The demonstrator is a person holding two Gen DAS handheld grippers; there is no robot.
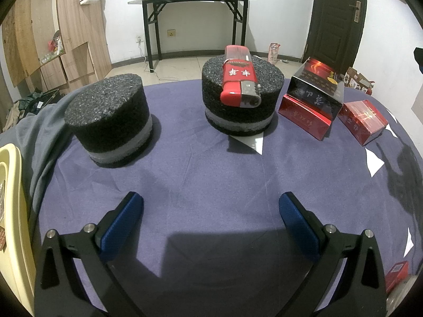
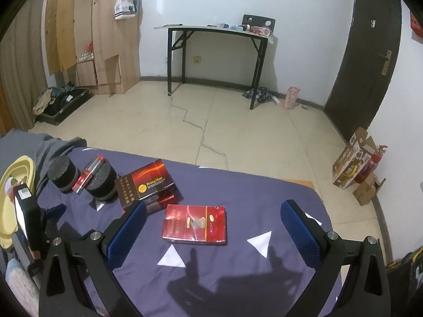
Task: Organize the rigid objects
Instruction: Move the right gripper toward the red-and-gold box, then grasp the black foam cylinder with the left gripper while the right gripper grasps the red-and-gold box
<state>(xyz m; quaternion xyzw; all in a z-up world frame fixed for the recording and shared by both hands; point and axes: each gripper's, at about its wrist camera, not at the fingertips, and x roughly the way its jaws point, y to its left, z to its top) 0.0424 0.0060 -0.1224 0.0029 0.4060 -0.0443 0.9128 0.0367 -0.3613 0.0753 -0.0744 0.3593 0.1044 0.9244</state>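
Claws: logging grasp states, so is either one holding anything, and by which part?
Nothing is held. The left claw and right claw are both open over the cloth.

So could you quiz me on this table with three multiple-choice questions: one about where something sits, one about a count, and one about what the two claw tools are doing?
1. Where is the red lighter?
A. Lying on top of a black foam cylinder
B. Flat on the purple cloth
C. Inside the yellow tray

2. How many black foam cylinders stand on the table?
A. One
B. Two
C. Four

3. What state are the two grippers in?
A. Both shut on boxes
B. One open, one shut
C. Both open and holding nothing

Answers:
1. A: the lighter rests across the right foam cylinder.
2. B: that one plus the bare left foam cylinder, seen in both views.
3. C: the left gripper and right gripper both have their blue fingers spread wide, with only the purple cloth and, for the right one, the untouched red box between them.
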